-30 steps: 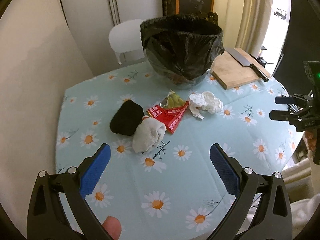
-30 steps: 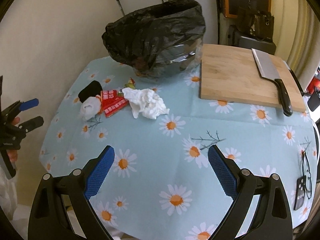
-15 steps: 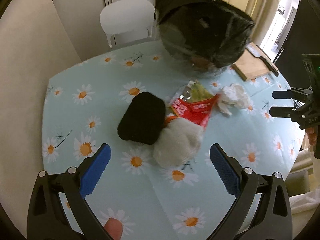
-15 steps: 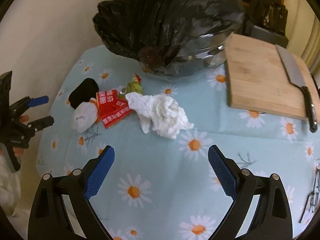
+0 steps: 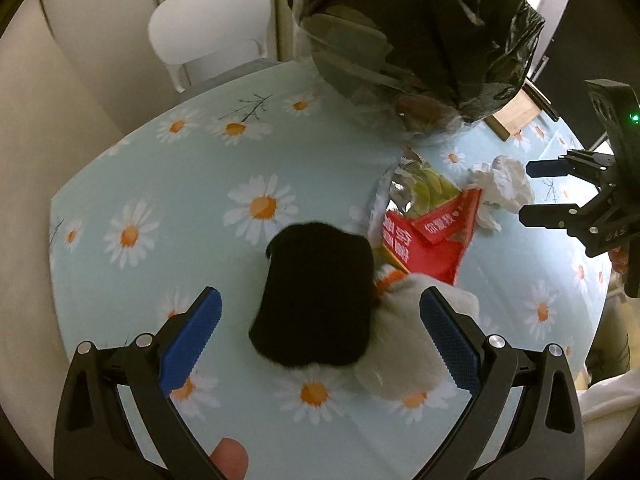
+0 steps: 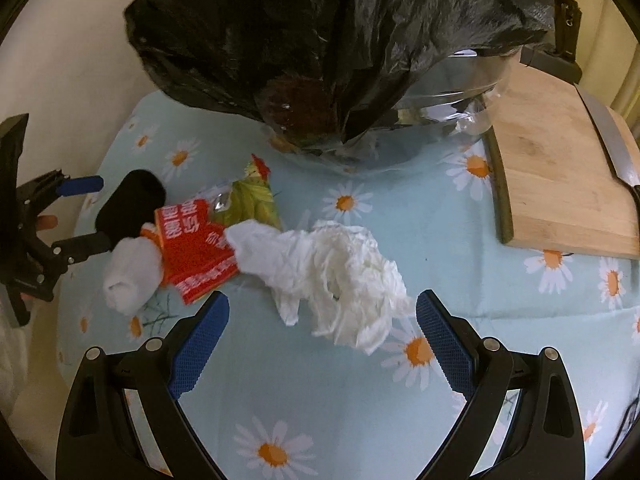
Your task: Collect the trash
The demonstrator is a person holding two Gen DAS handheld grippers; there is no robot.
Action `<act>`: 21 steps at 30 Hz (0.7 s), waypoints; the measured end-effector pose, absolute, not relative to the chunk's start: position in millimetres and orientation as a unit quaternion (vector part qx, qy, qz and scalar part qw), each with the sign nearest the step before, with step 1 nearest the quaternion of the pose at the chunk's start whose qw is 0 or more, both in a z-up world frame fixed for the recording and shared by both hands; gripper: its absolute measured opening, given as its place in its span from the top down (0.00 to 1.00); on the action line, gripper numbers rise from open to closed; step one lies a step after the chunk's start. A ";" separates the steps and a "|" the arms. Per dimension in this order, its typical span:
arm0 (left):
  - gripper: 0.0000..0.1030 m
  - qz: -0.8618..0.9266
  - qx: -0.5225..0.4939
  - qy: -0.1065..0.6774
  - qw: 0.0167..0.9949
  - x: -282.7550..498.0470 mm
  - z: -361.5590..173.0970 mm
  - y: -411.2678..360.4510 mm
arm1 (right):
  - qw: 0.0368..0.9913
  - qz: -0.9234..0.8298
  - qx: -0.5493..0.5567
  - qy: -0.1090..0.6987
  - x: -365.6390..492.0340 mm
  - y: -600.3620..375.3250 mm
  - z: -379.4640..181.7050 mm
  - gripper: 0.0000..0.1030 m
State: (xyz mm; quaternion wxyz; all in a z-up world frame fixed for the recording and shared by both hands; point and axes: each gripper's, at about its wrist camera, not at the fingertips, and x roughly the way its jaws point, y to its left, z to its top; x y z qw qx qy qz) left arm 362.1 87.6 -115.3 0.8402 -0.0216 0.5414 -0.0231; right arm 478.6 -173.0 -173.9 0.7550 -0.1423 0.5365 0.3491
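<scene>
Left gripper: black plastic frame with triangular cut-outs, silver screw heads along each arm, blue textured pads on both fingers. Right gripper: same black frame, silver screws, blue dimpled pads. Seen from the left wrist camera, the right unit's body has a green LED and faint embossed lettering. White fabric, maybe a sleeve, at lower right.

A cleaver lies on a wooden cutting board; a white chair stands behind
</scene>
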 end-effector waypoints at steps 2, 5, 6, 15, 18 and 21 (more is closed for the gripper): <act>0.06 -0.034 -0.025 0.548 0.835 368.8 -120.8 91.1 | 0.751 0.348 -0.134 0.545 482.5 -170.9 -178.9 0.12; 0.06 -0.043 -0.028 0.562 0.826 375.3 -130.5 95.4 | 0.738 0.343 -0.139 0.564 488.2 -165.0 -188.5 0.14; 0.06 -0.045 -0.033 0.562 0.825 376.3 -131.8 97.1 | 0.740 0.334 -0.141 0.566 490.1 -163.6 -190.5 0.21; 0.38 -0.060 -0.009 0.575 0.816 374.0 -130.9 90.6 | 0.735 0.337 -0.138 0.572 489.8 -173.7 -184.6 0.75; 0.38 -0.055 -0.006 0.577 0.815 365.9 -127.0 86.9 | 0.730 0.339 -0.135 0.578 482.3 -182.6 -183.2 0.75; 0.38 -0.051 -0.017 0.578 0.814 353.5 -122.9 86.5 | 0.726 0.331 -0.145 0.585 472.8 -192.1 -184.3 0.75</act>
